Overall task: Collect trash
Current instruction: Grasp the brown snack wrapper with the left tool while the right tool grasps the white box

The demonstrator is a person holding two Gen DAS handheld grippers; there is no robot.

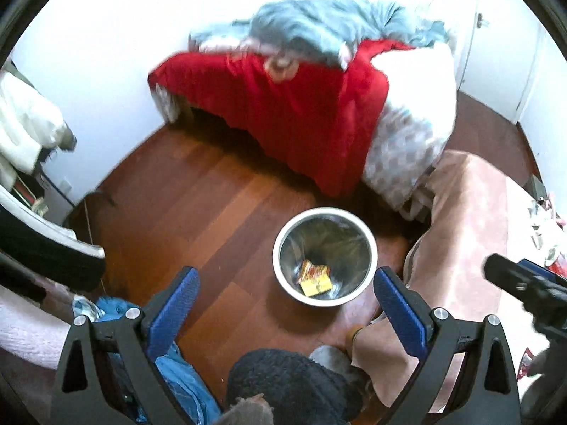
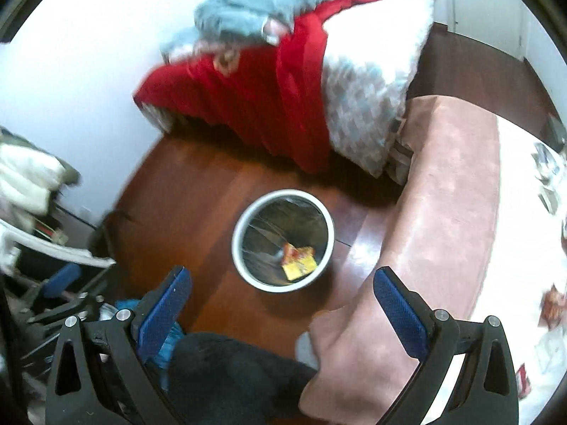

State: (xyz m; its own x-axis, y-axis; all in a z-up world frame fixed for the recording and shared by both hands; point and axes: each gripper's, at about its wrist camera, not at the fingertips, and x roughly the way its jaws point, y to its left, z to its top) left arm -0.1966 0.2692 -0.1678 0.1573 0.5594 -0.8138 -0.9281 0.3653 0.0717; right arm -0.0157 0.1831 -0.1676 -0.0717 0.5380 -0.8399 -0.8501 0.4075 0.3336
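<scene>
Two grippers, both with jaws spread wide and nothing between them. Left gripper (image 1: 285,313) and right gripper (image 2: 281,310) hang above the floor (image 1: 198,191), angled down.

Nearest, below the jaws in both views: a dark fuzzy garment (image 1: 290,382) and blue cloth (image 1: 184,382), the latter by the left finger.

Just ahead, between the fingers and slightly forward, stands the bin (image 1: 324,258), upright, round, pale-rimmed, with a clear liner. One wrapper (image 1: 314,278), yellow with red print, lies flat at the bottom on the near side. It appears crumpled and light; no other contents are discernible.

Right of the jaws, a counter (image 2: 443,212) under pink cloth. On its far right edge, small red-and-white scraps (image 2: 551,304) are visible, blurred; their nature cannot be confirmed, though they are likely the remaining trash.

Beyond the bin: a bed (image 1: 283,106) with red and grey covers.

Judgement: one item is binned and the step in hand is fetching the next. Recommended: swing the right gripper toward the scraps, approach low along the cloth, and close on the scrap edge only, so as not to pinch the cloth. Carry it directly over the bin mouth before release.
</scene>
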